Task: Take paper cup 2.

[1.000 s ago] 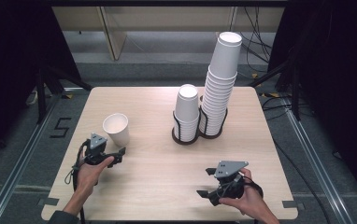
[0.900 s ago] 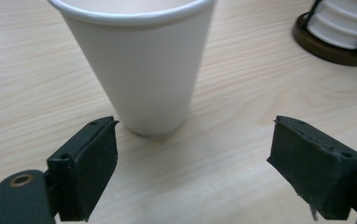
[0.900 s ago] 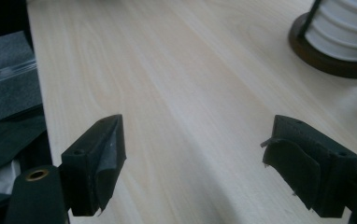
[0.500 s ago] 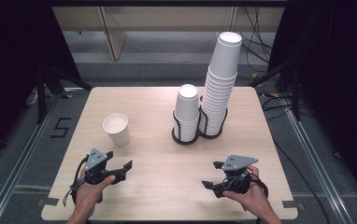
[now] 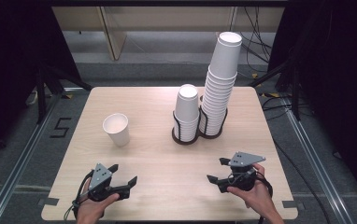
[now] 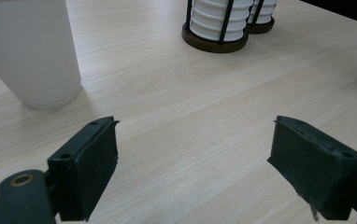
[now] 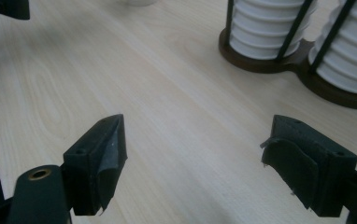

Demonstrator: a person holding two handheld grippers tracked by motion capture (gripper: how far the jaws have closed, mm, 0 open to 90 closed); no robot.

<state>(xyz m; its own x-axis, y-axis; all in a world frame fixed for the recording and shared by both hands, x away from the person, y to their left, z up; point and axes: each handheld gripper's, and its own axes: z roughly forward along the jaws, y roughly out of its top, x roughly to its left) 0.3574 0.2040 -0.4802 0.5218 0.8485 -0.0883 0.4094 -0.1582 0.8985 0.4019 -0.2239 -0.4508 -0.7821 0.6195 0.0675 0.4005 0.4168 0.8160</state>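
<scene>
Both grippers are resting near the table's (image 5: 158, 196) front edge, left gripper (image 5: 123, 179) and right gripper (image 5: 216, 170) gaping wide and empty. The single paper cup (image 5: 116, 129) is standing upright, apart from the racked cup stacks (image 5: 204, 112), probably for unobstructed access.

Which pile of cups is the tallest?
The right stack in the holder is tallest: it rises well above the short stack beside it. The lone cup stands by itself, mouth up.

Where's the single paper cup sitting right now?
In the high view, the single paper cup stands upright on the table's left half, apart from the cup holder to its right and beyond the left gripper.
</scene>
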